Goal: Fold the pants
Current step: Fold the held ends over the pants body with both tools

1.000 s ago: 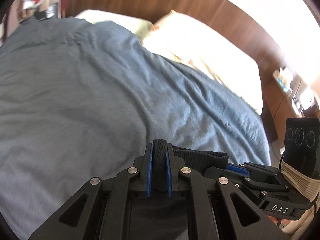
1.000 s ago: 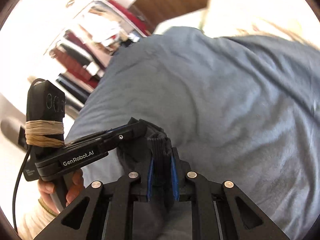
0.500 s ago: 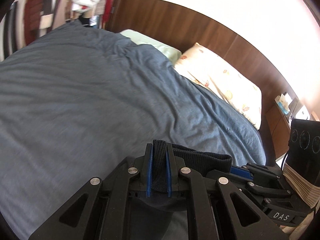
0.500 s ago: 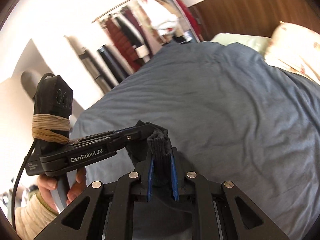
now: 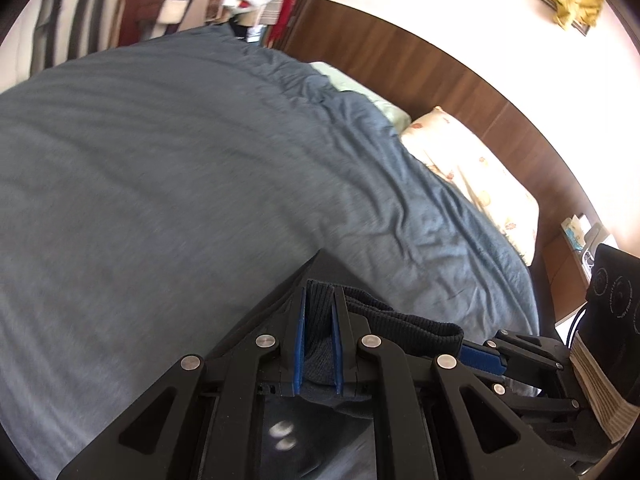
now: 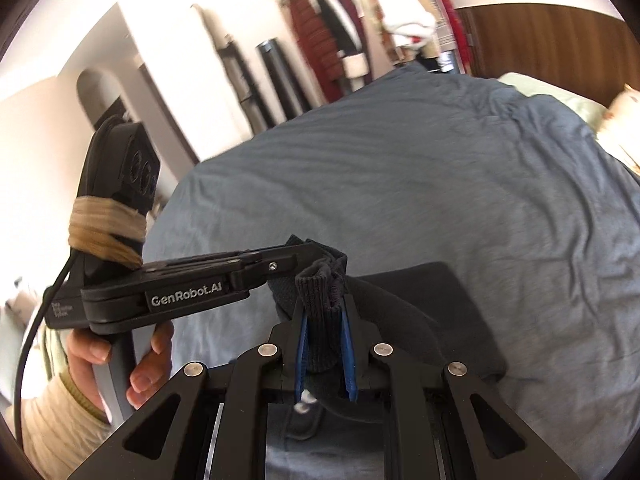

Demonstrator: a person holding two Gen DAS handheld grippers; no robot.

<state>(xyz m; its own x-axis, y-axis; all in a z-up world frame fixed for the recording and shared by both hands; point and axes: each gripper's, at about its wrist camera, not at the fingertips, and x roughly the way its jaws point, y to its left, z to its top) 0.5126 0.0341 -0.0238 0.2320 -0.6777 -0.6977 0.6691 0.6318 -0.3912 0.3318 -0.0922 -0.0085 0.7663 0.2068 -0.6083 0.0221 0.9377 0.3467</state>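
The pants (image 6: 432,320) are dark navy with a ribbed waistband (image 5: 404,320). My left gripper (image 5: 319,300) is shut on the ribbed band, held above the bed. My right gripper (image 6: 324,316) is shut on the same band a short way along. Each gripper shows in the other's view, the right one (image 5: 516,356) at lower right, the left one (image 6: 240,276) at left. Part of the dark cloth lies on the blue-grey duvet (image 6: 460,184) in front of the right gripper. The rest hangs below both grippers, out of sight.
The duvet (image 5: 180,168) covers the bed. A pale green pillow (image 5: 368,98) and a floral pillow (image 5: 480,176) lie against the wooden headboard (image 5: 440,68). A clothes rail (image 6: 360,40) stands beyond the bed. A nightstand (image 5: 576,236) is at the right.
Both grippers have risen and tilted up with the waistband held, so more of the room shows. Dark pants cloth now shows spread on the duvet ahead of the grippers.
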